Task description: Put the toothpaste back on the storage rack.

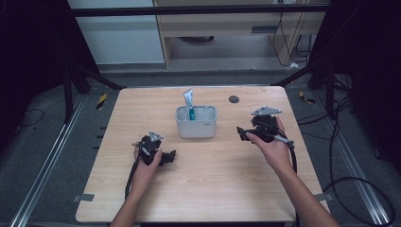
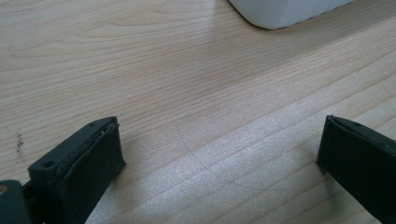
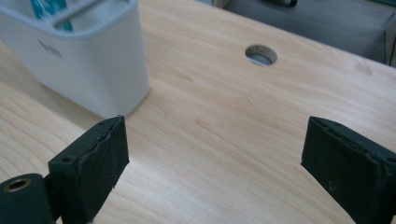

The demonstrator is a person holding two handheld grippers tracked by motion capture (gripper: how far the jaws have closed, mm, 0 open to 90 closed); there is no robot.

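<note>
A white plastic holder (image 1: 196, 121) with compartments stands at the middle of the wooden table (image 1: 203, 189); a white and teal tube (image 1: 189, 105) sticks up from its left compartment. My left gripper (image 1: 169, 156) rests low at the holder's front left, held in a hand, open and empty. In the left gripper view the gripper (image 2: 219, 154) has bare wood between its jaws and the holder's corner (image 2: 285, 9) is at the top. My right gripper (image 1: 242, 133) hovers to the right of the holder, open and empty. The right gripper view shows that gripper (image 3: 215, 154) beside the holder (image 3: 79, 51).
A round cable hole (image 1: 233, 99) (image 3: 261, 54) lies in the table behind and right of the holder. Cables trail from both grippers toward the near edge. Dark frame posts and floor rails flank the table.
</note>
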